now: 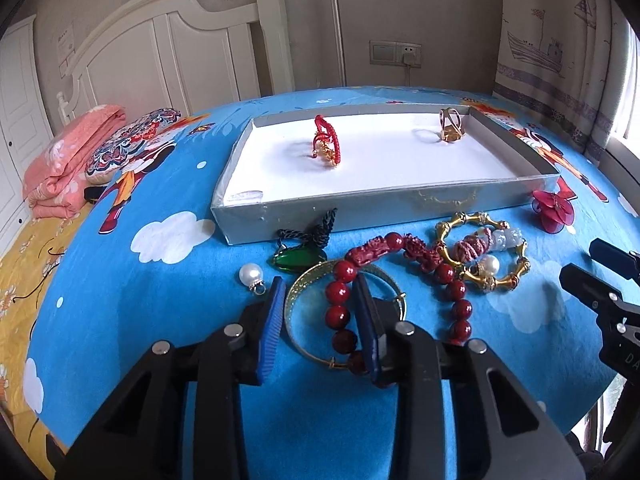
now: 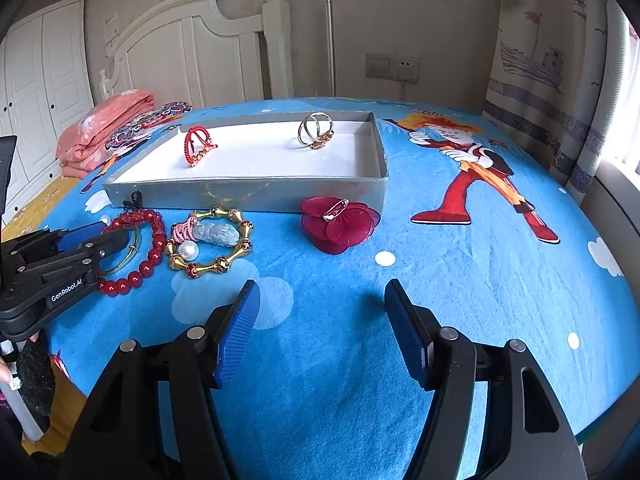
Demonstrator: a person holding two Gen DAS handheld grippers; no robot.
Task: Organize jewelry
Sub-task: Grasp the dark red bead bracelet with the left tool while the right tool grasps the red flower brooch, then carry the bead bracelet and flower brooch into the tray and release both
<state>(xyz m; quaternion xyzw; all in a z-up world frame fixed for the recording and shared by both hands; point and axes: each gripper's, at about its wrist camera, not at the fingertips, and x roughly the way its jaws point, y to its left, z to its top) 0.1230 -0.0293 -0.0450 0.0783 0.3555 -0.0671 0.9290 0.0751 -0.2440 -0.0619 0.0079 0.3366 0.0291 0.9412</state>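
Note:
A red bead bracelet [image 1: 338, 292] lies across a thin gold bangle [image 1: 294, 312] on the blue bedspread. My left gripper [image 1: 319, 284] straddles both. The beads sit against the right pad [image 1: 366, 308], and a gap shows at the left pad, so it stands open. The grey box [image 1: 360, 216] behind holds a red cord bracelet [image 1: 326, 142] and a gold ring piece [image 1: 450, 124]. My right gripper [image 2: 323, 286] hovers open and empty over bare cloth, right of a gold bamboo bangle [image 2: 224, 264] and near a red flower brooch [image 2: 340, 222].
A loose pearl drop [image 1: 250, 274] and a green pendant on black cord [image 1: 298, 258] lie left of the beads. A pale jade charm [image 1: 504, 236] rests inside the bamboo bangle. Folded pink bedding [image 1: 64, 160] and a patterned pillow [image 1: 132, 140] sit far left; the bed edge is near.

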